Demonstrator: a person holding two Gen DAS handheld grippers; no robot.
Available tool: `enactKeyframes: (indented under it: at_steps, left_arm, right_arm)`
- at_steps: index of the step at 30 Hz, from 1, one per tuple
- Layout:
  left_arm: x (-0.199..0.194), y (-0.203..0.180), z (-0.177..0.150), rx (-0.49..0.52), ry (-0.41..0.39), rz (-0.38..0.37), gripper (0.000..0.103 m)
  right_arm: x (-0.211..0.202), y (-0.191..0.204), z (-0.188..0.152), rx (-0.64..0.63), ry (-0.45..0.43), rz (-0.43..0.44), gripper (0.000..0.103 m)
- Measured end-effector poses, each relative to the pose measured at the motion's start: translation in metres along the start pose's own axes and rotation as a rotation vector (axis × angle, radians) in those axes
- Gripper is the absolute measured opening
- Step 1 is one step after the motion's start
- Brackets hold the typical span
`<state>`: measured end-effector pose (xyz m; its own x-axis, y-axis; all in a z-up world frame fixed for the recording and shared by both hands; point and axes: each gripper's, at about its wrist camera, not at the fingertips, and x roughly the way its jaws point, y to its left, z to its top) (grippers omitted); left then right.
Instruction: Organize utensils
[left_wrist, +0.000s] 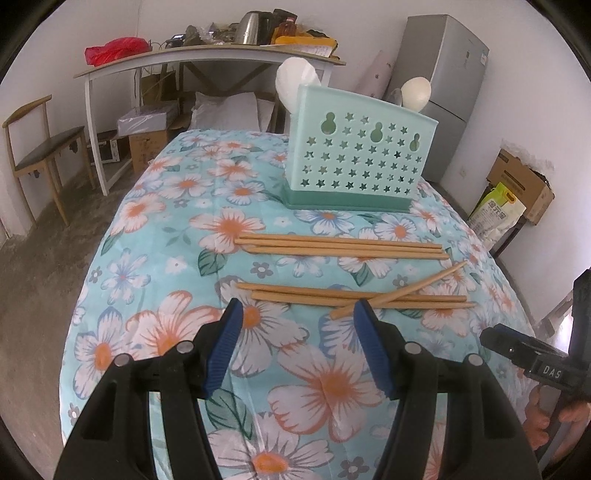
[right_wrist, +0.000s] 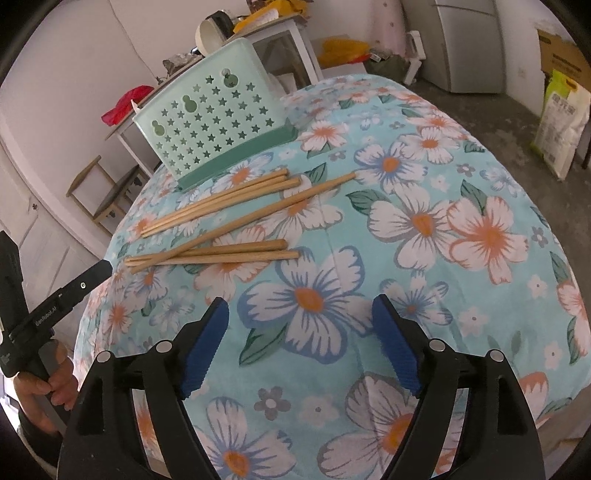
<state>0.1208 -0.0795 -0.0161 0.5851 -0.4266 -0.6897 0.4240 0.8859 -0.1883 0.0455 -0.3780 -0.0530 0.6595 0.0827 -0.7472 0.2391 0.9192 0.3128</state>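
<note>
Several wooden chopsticks lie on the flowered tablecloth (left_wrist: 155, 229). A tidy far bundle (left_wrist: 340, 245) (right_wrist: 221, 203) lies in front of the teal star-punched utensil holder (left_wrist: 354, 155) (right_wrist: 210, 125). In the near group (left_wrist: 354, 295) (right_wrist: 221, 253), one stick lies slanted across two others. Two white spoons (left_wrist: 295, 79) stick up out of the holder. My left gripper (left_wrist: 299, 308) is open just short of the near group, and nothing is between its blue pads. My right gripper (right_wrist: 301, 302) stands open over bare cloth, to the right of the chopsticks. Each view shows the other gripper's black body at its edge, with a hand on it.
The rounded table drops off on all sides. Beyond it are a wooden chair (left_wrist: 40, 147), a white desk with a kettle (left_wrist: 251, 22) and clutter, a grey fridge (left_wrist: 450, 74), a cardboard box and a green-and-white sack (left_wrist: 498, 214) on the floor.
</note>
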Motion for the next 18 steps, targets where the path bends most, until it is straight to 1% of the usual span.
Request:
enactKeyframes:
  at_steps: [5,18]
  left_arm:
    - [0.0013,0.0001,0.0010,-0.002,0.003,0.004,0.060]
    - [0.0018,0.0074,-0.0019,-0.025,0.007,0.011,0.060]
  right_arm:
    - [0.0018,-0.0016,0.0001,0.009,0.005,0.010,0.079]
    - [0.0033,0.0009,-0.0003,-0.001,0.008,-0.003,0.081]
